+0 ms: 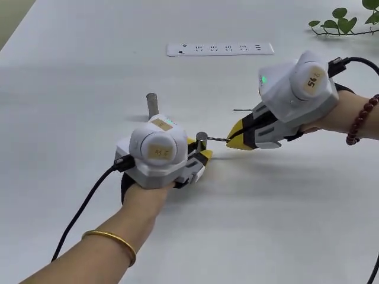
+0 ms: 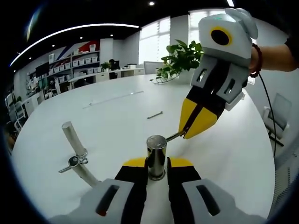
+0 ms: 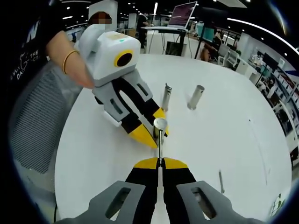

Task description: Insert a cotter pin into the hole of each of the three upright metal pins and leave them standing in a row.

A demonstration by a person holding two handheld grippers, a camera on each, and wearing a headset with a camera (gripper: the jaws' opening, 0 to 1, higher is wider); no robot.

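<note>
My left gripper (image 1: 200, 156) (image 2: 156, 164) is shut on a short upright metal pin (image 1: 201, 140) (image 2: 156, 154), low on its shaft. My right gripper (image 1: 232, 140) (image 3: 160, 161) is shut on a thin cotter pin (image 1: 217, 139) (image 3: 160, 144) held level. The cotter pin's tip meets the side of the held pin (image 3: 160, 124) just below its top. Two more metal pins (image 3: 166, 97) (image 3: 198, 96) stand behind; the nearer one (image 2: 74, 140) carries a cotter pin (image 2: 73, 162). A loose cotter pin (image 1: 243, 110) (image 2: 155, 115) lies on the white table (image 1: 284, 213).
A white power strip (image 1: 220, 48) lies at the table's far side, and a green plant (image 1: 343, 21) trails in at the far right corner. Cables run from both grippers. In the right gripper view a person sits behind the left gripper (image 3: 140, 121).
</note>
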